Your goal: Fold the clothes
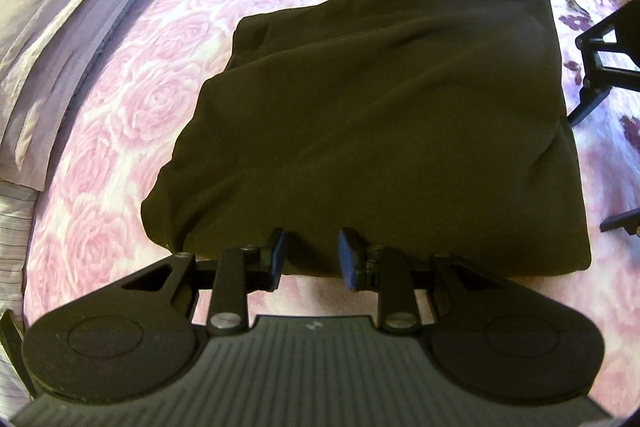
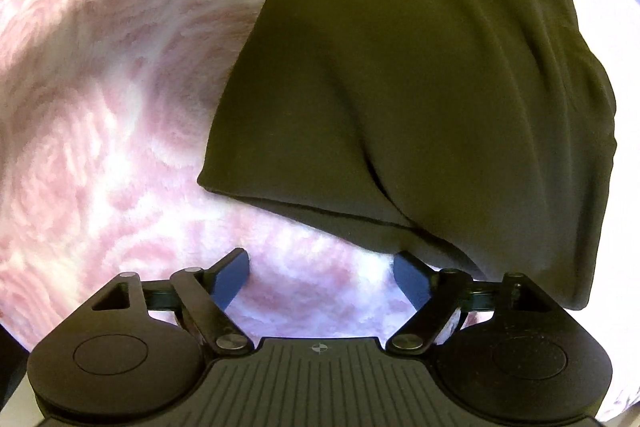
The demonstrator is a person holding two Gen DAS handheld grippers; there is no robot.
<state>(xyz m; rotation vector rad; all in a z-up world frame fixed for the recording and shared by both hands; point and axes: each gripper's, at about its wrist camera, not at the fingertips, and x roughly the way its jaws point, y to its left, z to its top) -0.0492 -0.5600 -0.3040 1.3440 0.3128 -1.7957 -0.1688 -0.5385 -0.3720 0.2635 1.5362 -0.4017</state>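
Left gripper (image 1: 310,254): jaws narrow, set at the near edge of the garment (image 1: 372,115), dark cloth bunched between the blue pads (image 1: 347,251); looks pinched on that hem, though exact pad contact hard to confirm. Right gripper (image 2: 318,281): jaws spread wide, nothing between them, pointing down at the bedspread (image 2: 100,107) just beside the garment's nearer corner, one pad close under the overhanging cloth.

Garment: dark olive-brown, folded into a thick rough rectangle, lying flat in the middle of the rose-patterned pink bedspread, pillows (image 1: 60,7) off along the far left side. Several layers stacked, top face rumpled with long soft creases, one edge showing a stitched hem.

Handling, as a judgement: soft, limp, fleece-like or jersey, fairly light but bulky; no stiffness, so sags and drapes from any single hold. Not slippery, not fragile; pads should bite well. Layers likely to slide apart if only the top one is caught. Best hold: at two corners of the same edge, pinching all layers together right at the hem, one gripper per corner, so the fold carries over evenly. Right side needs to close on the corner beside it before any lift.

Writing: no brand, label or tag readable on garment or bedding; only a small round mark on each gripper body, no text.
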